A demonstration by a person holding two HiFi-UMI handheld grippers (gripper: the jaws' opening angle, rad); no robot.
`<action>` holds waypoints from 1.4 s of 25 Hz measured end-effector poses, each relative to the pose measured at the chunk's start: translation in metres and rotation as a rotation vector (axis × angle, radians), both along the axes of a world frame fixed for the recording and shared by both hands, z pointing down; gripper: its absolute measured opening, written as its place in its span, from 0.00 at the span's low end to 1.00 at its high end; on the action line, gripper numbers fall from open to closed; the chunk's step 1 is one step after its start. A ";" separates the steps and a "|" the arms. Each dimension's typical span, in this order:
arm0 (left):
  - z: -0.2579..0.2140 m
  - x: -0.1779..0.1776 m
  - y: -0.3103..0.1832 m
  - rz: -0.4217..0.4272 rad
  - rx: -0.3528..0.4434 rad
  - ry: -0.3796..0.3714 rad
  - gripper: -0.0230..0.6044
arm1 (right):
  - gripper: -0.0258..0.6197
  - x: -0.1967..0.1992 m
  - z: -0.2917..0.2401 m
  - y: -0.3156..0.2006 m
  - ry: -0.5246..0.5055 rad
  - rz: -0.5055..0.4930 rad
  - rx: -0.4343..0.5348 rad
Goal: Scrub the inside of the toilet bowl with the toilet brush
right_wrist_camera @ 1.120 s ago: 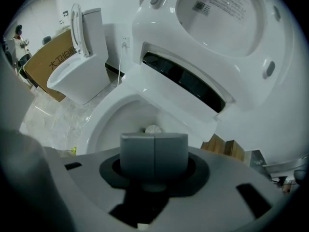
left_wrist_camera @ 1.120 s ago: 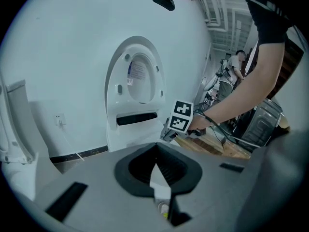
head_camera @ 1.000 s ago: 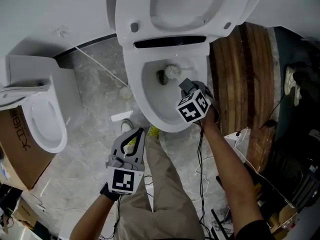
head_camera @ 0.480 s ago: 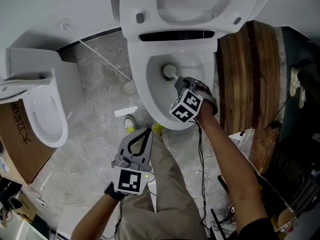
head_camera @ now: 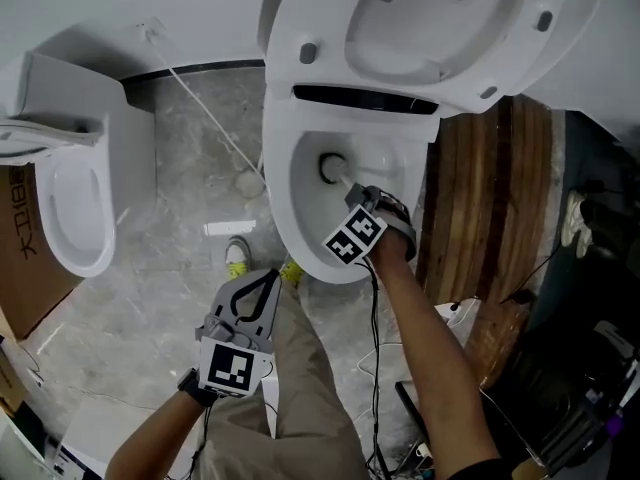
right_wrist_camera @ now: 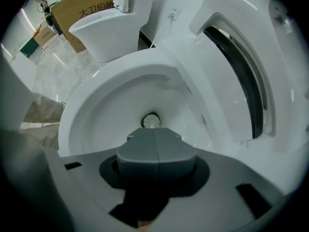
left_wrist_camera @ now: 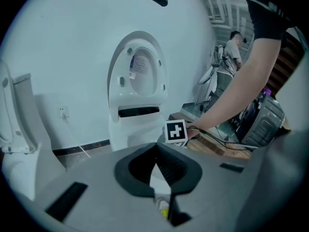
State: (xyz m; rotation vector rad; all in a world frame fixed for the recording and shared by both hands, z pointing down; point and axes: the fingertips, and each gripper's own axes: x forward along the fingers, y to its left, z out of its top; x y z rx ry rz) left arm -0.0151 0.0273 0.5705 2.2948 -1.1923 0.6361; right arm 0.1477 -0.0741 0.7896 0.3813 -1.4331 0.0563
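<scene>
Toilet bowl (head_camera: 298,200): glossy, white, oval

Workshop-like test room; toilet (head_camera: 278,203), second toilet (head_camera: 62,218) side by side on marble floor (head_camera: 170,268); cardboard box (head_camera: 15,268); loose cables (head_camera: 390,344).

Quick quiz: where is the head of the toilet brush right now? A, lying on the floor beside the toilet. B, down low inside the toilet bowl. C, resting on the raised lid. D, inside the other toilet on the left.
B: the head of the toilet brush sits deep in the toilet bowl, just ahead of the right tool that grips its handle.
</scene>
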 end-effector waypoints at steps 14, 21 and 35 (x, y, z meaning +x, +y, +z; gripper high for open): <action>-0.002 0.006 0.002 -0.014 0.004 0.004 0.05 | 0.28 -0.034 -0.021 0.017 -0.051 0.102 -0.071; -0.001 -0.001 0.001 -0.019 0.005 -0.006 0.05 | 0.28 -0.051 -0.023 0.005 -0.098 0.078 -0.056; -0.008 -0.003 -0.009 -0.007 0.028 -0.006 0.05 | 0.27 -0.017 -0.027 -0.018 -0.129 0.225 0.027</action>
